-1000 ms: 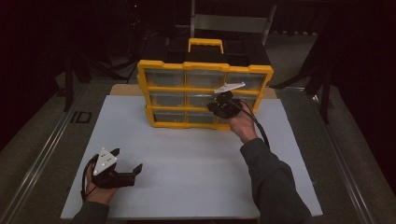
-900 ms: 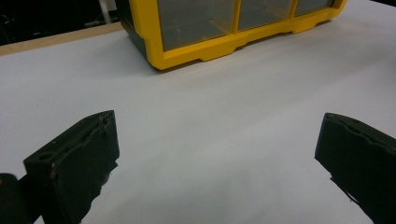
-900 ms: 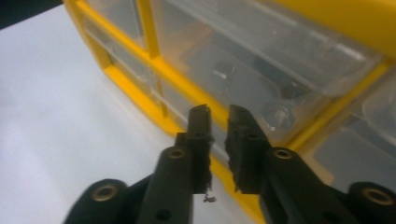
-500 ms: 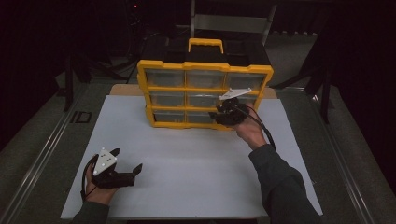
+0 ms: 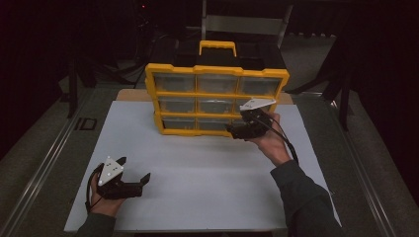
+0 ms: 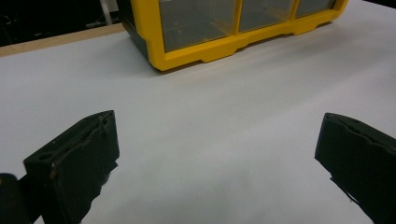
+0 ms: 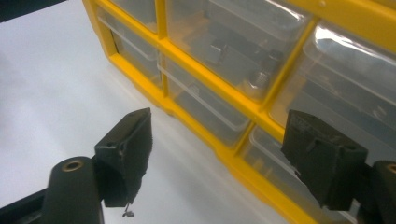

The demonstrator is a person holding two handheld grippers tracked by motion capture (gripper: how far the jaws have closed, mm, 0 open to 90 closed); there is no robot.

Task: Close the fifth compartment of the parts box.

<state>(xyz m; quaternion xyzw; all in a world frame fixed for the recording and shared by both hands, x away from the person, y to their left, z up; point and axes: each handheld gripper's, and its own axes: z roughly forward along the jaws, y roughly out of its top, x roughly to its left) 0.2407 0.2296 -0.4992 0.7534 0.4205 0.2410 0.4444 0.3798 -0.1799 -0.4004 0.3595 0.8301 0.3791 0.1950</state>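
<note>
No writing could be read on the yellow drawer cabinet (image 5: 217, 98). The right gripper (image 5: 236, 132), beside it, had just been opening, nothing between; the left gripper (image 5: 137, 178) stood apart.

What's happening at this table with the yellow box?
A person holds a two-jaw gripper in each hand. The right gripper is at the front of the yellow drawer organizer, by its lower right drawers; its jaws have just been opening, with nothing between them. The left gripper rests open on the white table sheet, apart from the organizer.
</note>
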